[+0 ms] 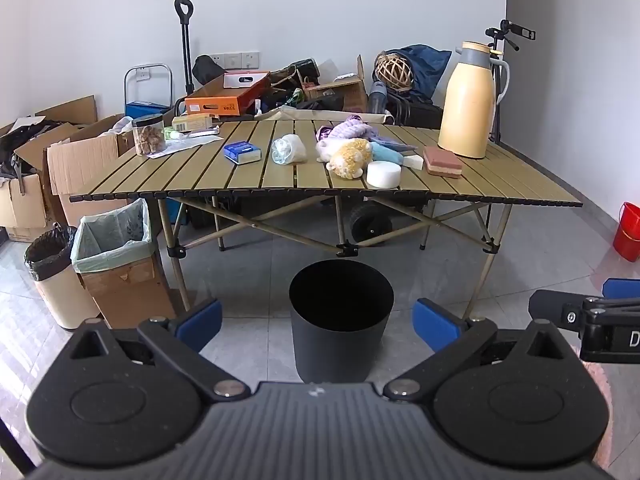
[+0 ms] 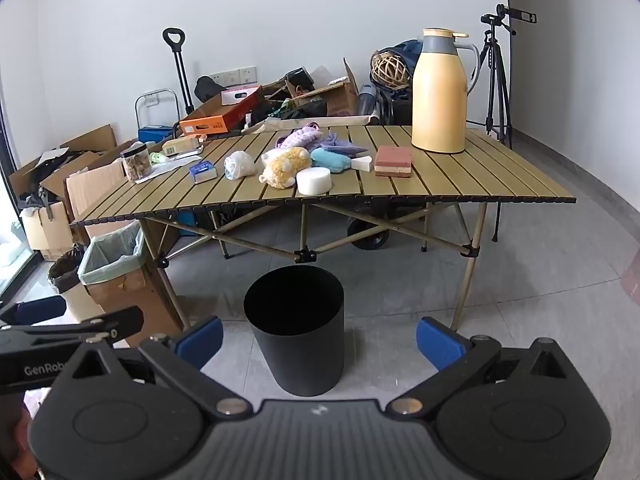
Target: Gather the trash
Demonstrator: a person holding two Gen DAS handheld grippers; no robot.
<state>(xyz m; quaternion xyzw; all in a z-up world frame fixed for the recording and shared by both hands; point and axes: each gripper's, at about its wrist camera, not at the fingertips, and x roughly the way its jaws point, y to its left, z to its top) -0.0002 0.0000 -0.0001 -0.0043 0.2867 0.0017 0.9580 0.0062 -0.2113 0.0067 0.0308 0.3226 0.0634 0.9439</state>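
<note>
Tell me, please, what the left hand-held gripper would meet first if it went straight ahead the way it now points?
Probably the round black plastic bin on the floor, which sits centred between the open fingers of the left hand-held gripper. Depth is unclear; aimed slightly higher, it would reach the slatted folding table instead.

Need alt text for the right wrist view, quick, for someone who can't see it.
The open, empty right gripper is held above the floor before a black bin standing in front of a slatted folding table holding a crumpled plastic bag, plush toys and a yellow thermos.
</note>
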